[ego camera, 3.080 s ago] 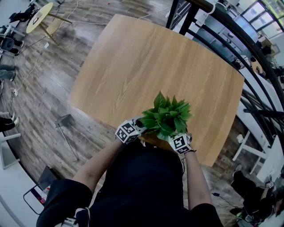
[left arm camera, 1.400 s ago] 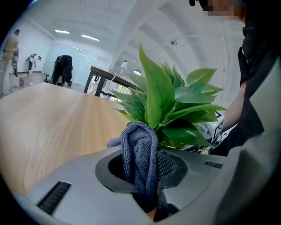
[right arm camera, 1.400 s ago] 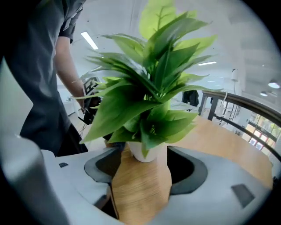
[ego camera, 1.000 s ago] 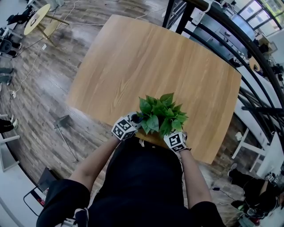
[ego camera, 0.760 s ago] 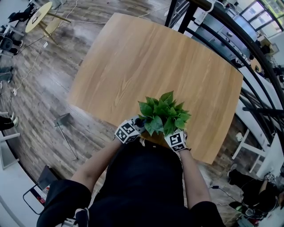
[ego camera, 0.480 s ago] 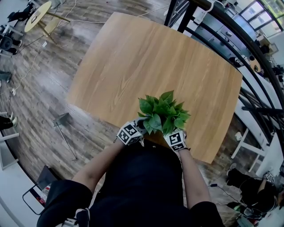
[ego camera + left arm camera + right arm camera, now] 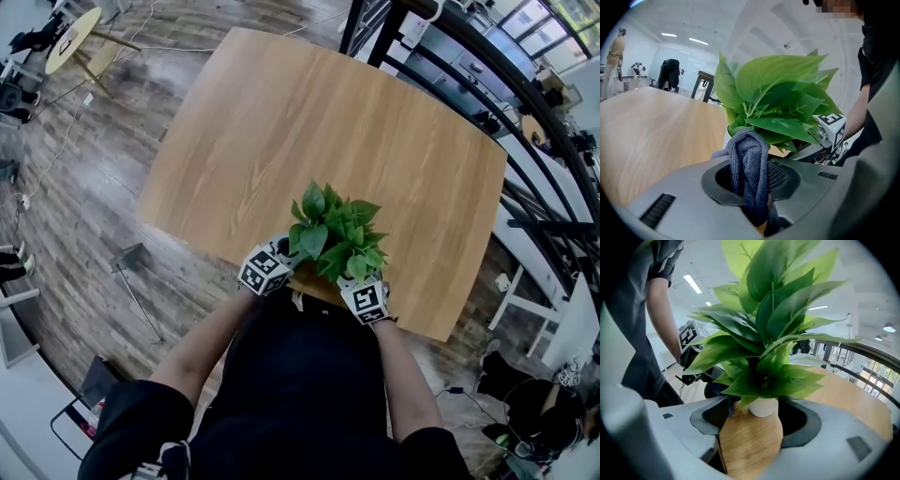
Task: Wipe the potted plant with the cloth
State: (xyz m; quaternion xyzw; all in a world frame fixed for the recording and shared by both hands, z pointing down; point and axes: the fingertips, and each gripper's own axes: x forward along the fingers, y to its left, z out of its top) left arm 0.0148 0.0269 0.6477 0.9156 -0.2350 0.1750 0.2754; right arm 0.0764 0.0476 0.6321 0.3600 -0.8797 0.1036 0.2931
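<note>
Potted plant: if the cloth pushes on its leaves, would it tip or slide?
Probably tips easily: the leaves spread far wider than the small white pot, so it looks top-heavy. Likely light, so it may slide on the smooth table. The leaves look thin and should bend under the cloth.

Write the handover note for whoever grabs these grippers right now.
Left gripper: shut on the cloth, its fold up at the plant, by the lower leaves.
Right gripper: open, the white pot at its jaw tips; contact unclear.
The plant stands at the near edge of the table.
Done: cloth in hand, brought to the plant.
Left: wipe the leaves; how many are already wiped can't be told.
</note>
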